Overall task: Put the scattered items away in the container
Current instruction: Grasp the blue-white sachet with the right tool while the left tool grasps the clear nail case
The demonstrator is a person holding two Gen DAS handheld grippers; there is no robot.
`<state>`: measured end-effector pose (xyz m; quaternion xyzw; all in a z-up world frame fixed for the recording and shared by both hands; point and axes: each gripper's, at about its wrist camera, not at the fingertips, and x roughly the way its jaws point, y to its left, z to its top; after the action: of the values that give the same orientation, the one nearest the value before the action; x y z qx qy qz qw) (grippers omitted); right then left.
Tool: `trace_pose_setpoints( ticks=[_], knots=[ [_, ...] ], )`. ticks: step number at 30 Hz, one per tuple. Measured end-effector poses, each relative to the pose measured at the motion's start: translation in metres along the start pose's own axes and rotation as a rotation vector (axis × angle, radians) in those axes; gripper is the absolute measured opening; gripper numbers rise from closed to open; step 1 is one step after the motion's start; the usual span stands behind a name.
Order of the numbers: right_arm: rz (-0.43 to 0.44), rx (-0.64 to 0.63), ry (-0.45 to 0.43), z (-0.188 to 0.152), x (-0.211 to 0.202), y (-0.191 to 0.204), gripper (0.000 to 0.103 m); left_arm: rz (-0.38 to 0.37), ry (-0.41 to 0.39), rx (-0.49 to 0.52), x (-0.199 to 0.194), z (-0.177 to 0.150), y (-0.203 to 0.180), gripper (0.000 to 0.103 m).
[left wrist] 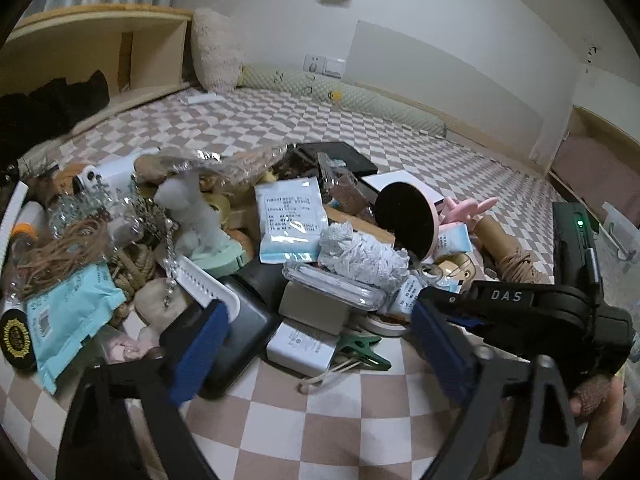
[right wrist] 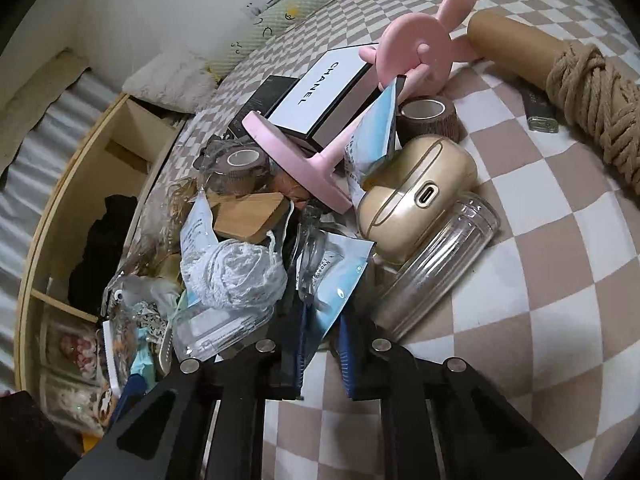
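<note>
A heap of small items lies on the checked bedcover [left wrist: 360,420]. My left gripper [left wrist: 320,344] stands open, its blue pads wide apart either side of a white charger [left wrist: 300,346] and a green clip [left wrist: 364,350]; the left pad overlaps a black case [left wrist: 244,328]. My right gripper [right wrist: 323,356] is shut on the lower corner of a blue-and-white sachet [right wrist: 336,276]. Beside it lie a gold case [right wrist: 416,196] and a clear ribbed jar [right wrist: 436,268]. In the left wrist view the right gripper [left wrist: 430,300] reaches in from the right.
The pile also holds a pink stand mirror [right wrist: 316,160], a white Chanel box [right wrist: 324,92], tape rolls [right wrist: 428,116], crumpled lace [right wrist: 236,272] and a rope spool [right wrist: 580,80]. A wooden shelf [left wrist: 100,48] stands at the back left. A pale container wall [left wrist: 618,232] shows at the right edge.
</note>
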<state>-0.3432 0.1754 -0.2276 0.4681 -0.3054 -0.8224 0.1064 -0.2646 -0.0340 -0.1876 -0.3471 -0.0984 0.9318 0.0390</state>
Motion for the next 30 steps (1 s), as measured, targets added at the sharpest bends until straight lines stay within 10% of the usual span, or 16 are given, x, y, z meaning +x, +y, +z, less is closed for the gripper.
trace_pose_setpoints(
  ticks=[9,21,30],
  knots=[
    [-0.013,-0.054,-0.001,-0.008,-0.028,0.002,0.01,-0.086,0.076,-0.144,0.016,0.009,0.007,0.086],
    [-0.101,-0.232,0.008,-0.048,-0.085,0.002,0.008,-0.019,0.181,-0.216,0.048,0.025,-0.019,0.072],
    [-0.111,-0.204,0.018,-0.074,-0.107,-0.028,0.008,0.02,0.202,-0.18,0.052,0.017,-0.019,0.039]
  ],
)
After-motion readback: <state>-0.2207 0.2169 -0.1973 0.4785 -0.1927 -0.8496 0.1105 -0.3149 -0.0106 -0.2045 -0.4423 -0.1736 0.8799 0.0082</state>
